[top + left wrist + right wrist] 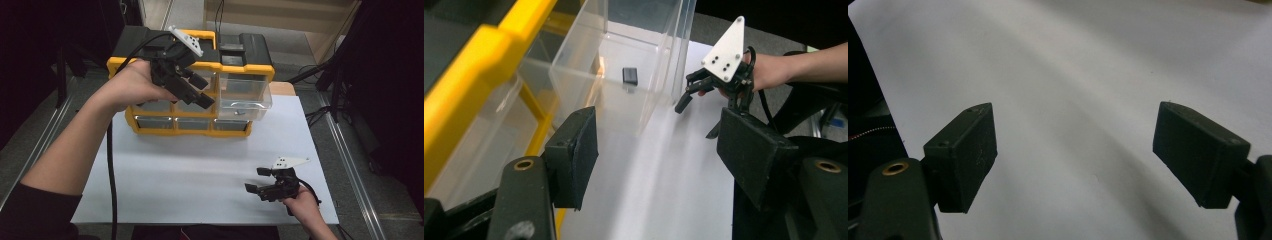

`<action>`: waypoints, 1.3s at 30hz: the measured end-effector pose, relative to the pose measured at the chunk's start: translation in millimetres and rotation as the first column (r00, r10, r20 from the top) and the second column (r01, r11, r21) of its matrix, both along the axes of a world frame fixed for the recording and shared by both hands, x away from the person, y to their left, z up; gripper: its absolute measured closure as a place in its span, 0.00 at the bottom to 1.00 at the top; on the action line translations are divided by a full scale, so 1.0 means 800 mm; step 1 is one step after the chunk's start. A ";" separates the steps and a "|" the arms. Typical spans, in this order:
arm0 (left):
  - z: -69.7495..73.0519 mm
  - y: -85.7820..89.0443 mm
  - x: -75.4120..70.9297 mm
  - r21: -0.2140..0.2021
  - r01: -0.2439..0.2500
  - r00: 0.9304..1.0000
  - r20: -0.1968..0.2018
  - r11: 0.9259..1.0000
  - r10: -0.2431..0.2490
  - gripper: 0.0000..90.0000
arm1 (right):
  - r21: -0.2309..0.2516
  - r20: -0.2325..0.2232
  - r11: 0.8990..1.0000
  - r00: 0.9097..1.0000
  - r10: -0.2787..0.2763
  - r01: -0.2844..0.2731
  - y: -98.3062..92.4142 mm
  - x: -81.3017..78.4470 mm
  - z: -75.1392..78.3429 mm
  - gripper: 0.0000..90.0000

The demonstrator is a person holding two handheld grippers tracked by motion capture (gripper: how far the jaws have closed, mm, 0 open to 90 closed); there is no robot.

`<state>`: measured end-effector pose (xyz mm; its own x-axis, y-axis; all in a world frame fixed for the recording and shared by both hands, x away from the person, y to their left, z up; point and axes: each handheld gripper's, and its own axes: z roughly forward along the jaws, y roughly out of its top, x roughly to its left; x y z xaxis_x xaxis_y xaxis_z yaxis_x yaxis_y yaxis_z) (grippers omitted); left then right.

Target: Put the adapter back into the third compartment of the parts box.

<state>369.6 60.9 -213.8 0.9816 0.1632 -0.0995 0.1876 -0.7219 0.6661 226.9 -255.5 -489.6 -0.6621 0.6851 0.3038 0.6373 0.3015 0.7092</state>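
Low in the high view's right corner, the right gripper (pixel 259 180) is held over the white table (pixel 200 165), jaws apart and empty, while the left gripper (pixel 199 86) is seen upper centre, jaws wide, before the yellow drawer organizer (pixel 150 65) and beside its pulled-out clear drawer (pixel 246 95). Along the left gripper view, a small black part (pixel 630 75) is seen lying inside that drawer at upper centre, between nothing-holding jaws. Bare table is seen between spread jaws in the right gripper view.

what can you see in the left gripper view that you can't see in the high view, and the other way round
The left gripper view alone shows a small black part on the floor of the pulled-out clear drawer. The high view alone takes in the whole yellow cabinet, its other drawers, and the left gripper from outside, jaws open, nothing between them. Both show that drawer, the white sheet and the right gripper, open and resting on the sheet.
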 end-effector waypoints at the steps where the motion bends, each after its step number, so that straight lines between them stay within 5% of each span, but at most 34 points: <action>1: -0.008 0.006 -0.002 -0.006 -0.004 1.000 -0.001 1.000 0.004 0.38 | -0.002 0.001 1.000 1.000 0.000 0.000 0.000 0.000 0.000 0.18; 23: -0.095 0.028 -0.011 -0.022 -0.051 0.999 -0.001 0.998 0.051 0.35 | 0.000 -0.004 1.000 1.000 -0.005 0.005 0.000 0.001 -0.001 0.18; 39: -0.161 0.030 -0.017 0.021 -0.108 0.994 -0.016 0.994 0.108 0.29 | -0.003 -0.007 1.000 1.000 -0.006 0.006 0.000 0.001 -0.002 0.18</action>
